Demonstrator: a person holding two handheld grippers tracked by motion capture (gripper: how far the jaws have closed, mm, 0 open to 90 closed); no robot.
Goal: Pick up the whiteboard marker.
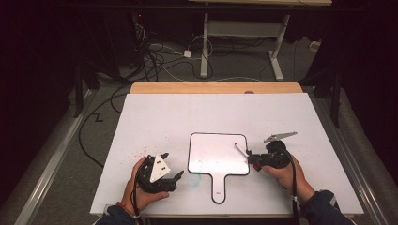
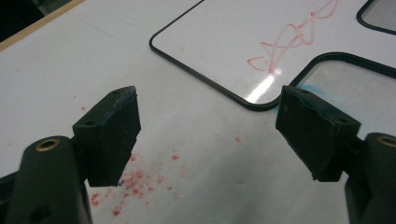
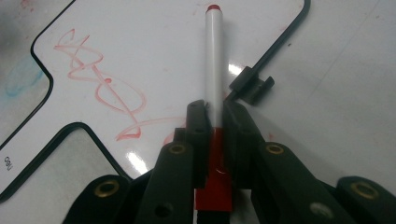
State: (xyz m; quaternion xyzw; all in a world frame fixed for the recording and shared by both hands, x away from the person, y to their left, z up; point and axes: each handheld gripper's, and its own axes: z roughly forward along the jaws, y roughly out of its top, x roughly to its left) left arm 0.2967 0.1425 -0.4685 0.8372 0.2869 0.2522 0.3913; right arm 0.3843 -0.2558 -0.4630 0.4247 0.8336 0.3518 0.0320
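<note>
One paddle-shaped whiteboard (image 1: 218, 161) lies flat on the white table (image 1: 155, 117), handle toward the person, between the two grippers. One red marker (image 3: 214, 60) is present, white barrel, red tip and red cap end. The right gripper (image 3: 215, 119) is clamped on the marker near its capped end, the tip pointing out over the whiteboard's face beside one red scribble (image 3: 100, 88). One black clip (image 3: 252, 84) sits at the board's edge. The left gripper (image 2: 208, 133) has its jaws standing wide apart, nothing between them, over red specks (image 2: 133, 182) on the table, just beside the board's handle.
</note>
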